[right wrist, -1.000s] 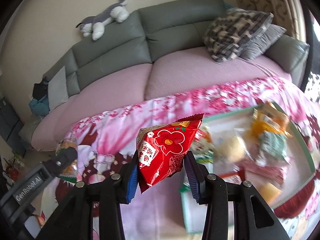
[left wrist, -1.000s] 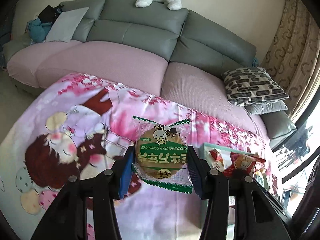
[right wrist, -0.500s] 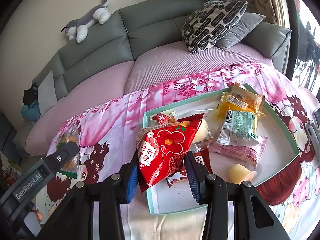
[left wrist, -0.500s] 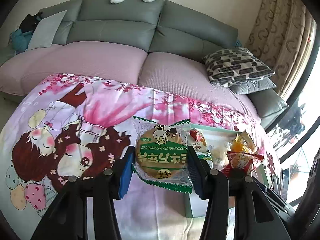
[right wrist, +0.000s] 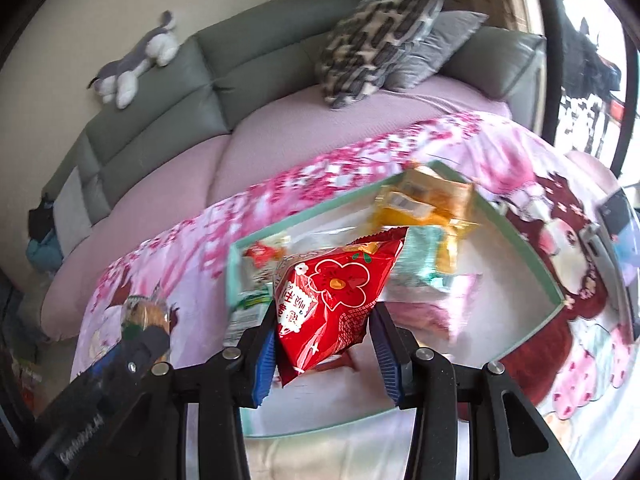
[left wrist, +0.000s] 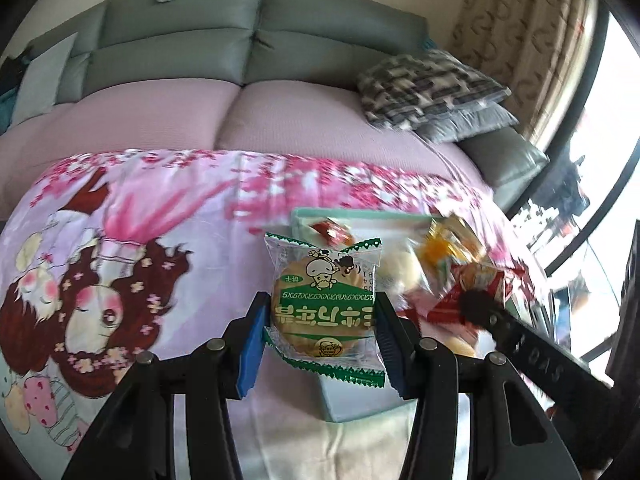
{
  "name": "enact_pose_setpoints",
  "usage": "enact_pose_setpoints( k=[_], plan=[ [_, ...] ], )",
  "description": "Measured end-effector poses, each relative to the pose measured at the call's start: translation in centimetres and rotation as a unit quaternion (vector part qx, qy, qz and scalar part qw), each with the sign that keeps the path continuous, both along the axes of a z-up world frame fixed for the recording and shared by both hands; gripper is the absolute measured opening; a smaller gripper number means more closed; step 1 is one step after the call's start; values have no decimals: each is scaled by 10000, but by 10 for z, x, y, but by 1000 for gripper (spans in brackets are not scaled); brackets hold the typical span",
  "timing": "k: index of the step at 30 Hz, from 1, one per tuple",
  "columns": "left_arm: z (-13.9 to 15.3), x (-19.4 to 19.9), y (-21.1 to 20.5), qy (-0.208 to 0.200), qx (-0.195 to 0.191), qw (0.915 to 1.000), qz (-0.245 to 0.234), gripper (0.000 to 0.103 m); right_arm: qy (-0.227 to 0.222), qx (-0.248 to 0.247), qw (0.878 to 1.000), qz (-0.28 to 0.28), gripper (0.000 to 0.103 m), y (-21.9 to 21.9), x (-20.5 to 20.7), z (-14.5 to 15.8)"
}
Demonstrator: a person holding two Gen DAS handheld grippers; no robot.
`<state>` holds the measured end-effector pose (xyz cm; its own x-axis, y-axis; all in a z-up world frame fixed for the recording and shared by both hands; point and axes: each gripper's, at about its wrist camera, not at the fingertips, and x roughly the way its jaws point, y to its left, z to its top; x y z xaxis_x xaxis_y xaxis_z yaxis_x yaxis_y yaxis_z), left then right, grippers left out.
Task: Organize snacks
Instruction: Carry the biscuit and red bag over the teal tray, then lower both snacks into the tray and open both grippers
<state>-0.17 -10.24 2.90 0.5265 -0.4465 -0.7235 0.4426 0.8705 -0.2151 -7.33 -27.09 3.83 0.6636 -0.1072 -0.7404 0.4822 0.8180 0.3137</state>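
Observation:
My left gripper (left wrist: 320, 328) is shut on a round cracker in a clear and green wrapper (left wrist: 324, 304), held above the near left edge of a mint-green tray (left wrist: 352, 400). My right gripper (right wrist: 326, 344) is shut on a red snack bag with a flower print (right wrist: 336, 300), held over the tray (right wrist: 532, 256). The tray holds several snacks, among them an orange packet (right wrist: 424, 204) and a pale green packet (right wrist: 420, 264). In the left wrist view the right gripper's arm (left wrist: 532, 344) and its red bag (left wrist: 476, 292) show at the right.
The tray lies on a table under a pink cartoon cloth (left wrist: 120, 264). Behind it stands a grey sofa with pink seat covers (left wrist: 260, 120), a patterned cushion (left wrist: 424, 88) and a plush dog (right wrist: 136, 64). A window (left wrist: 592, 200) is at the right.
Both grippers have moved on over the tray with their snacks still held. The tray now fills more of both views, and the images are motion-blurred.

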Motion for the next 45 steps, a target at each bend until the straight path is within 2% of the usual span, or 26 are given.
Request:
enact_pose_setpoints(
  k=[5, 13, 18, 26, 45],
  plan=[
    [-17, -9, -25, 208, 159, 9990, -368, 53, 60, 83, 9998, -188, 47, -17, -7, -3],
    [-31, -18, -47, 344, 437, 9958, -724, 53, 172, 236, 9995, -143, 47, -22, -4, -13],
    [-45, -15, -51, 513, 585, 9942, -747, 53, 399, 468, 9981, -103, 47, -23, 4, -34],
    [-54, -12, -55, 609, 685, 9930, -744, 53, 604, 520, 9968, 29, 47, -16, 12, -46],
    [-71, 2, -61, 805, 810, 9913, -661, 53, 809, 480, 9956, 43, 48, -15, 18, -54]
  ],
)
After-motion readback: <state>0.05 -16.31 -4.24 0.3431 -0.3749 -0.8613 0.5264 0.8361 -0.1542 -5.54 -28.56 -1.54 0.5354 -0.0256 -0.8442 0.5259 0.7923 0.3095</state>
